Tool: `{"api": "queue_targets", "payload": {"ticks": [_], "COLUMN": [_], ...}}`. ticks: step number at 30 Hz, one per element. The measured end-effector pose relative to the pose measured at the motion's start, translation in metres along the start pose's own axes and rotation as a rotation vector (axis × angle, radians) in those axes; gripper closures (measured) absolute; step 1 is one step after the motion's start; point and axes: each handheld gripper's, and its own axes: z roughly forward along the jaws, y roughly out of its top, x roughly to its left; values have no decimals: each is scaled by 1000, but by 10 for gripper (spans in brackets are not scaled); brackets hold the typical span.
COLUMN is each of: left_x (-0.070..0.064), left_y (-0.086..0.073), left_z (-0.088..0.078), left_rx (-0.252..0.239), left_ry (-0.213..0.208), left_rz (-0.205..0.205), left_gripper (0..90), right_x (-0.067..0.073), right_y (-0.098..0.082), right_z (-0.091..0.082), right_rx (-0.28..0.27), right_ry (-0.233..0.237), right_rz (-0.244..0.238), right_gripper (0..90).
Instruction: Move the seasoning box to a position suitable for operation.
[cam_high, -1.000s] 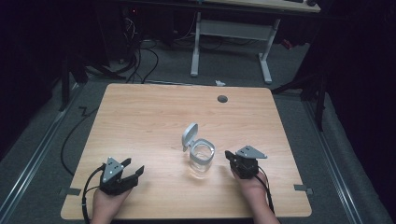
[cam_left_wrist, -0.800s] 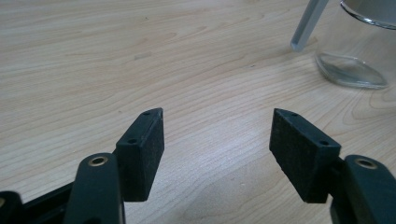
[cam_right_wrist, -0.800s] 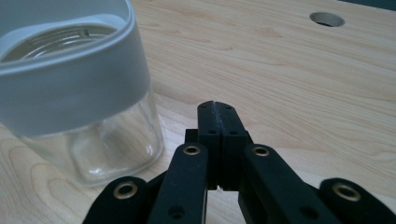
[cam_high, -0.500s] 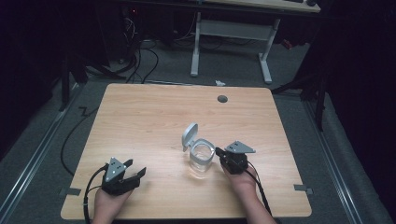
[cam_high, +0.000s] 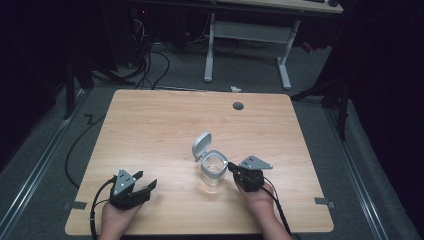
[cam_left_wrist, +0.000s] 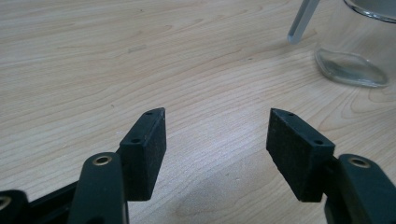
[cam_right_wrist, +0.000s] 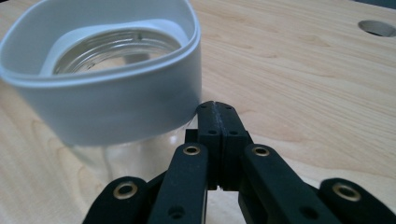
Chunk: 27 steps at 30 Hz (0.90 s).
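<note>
Near the front left corner of the wooden table (cam_high: 150, 125), the left gripper (cam_high: 142, 187) rests low over the surface in the person's left hand (cam_high: 114, 220), its two black jaws spread wide with only bare wood between them; in the left gripper view, its pads (cam_left_wrist: 144, 149) point toward the clear base of the jar, which sits well apart at the upper right of that view. A black cable (cam_high: 95, 200) loops from this gripper off the front edge. Toward the middle of the table, somewhat nearer the front edge, stands a clear glass jar (cam_high: 213, 172) with a grey-white collar around its mouth and a flip lid (cam_high: 201, 145) hinged open and tilted up behind it. Just right of the jar, the right gripper (cam_high: 233, 169) is held in the person's right hand (cam_high: 257, 195), jaws pressed fully together and grasping nothing. In the right gripper view the closed tips (cam_right_wrist: 217, 109) sit right against the jar's collar (cam_right_wrist: 116, 102), at its lower edge on the side facing the gripper; whether they actually touch it cannot be told. Near the back edge, right of centre, is a round cable hole (cam_high: 238, 106).
</note>
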Motion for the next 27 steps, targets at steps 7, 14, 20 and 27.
{"api": "queue_targets", "payload": {"ticks": [7,14,20,27], "left_x": [1,-1,-1,-4], "left_y": [1,3,1,-1], "left_z": [0,-2,-2,0], "left_rx": [-2,-9,-5,0], "left_ry": [-4,-11,-8,-14], "left_rz": [-13,-32,-40,-25], "left_gripper": [395,399,405,405], "right_x": [2,-1,3,14], "right_y": [-2,-1,-2,-8], "right_z": [1,11,9,2], "right_rx": [6,19,8,9], "right_ry": [-7,-15,-3,14], "right_rz": [-4,1,-8,-24], "right_gripper": [900,900,900,900]}}
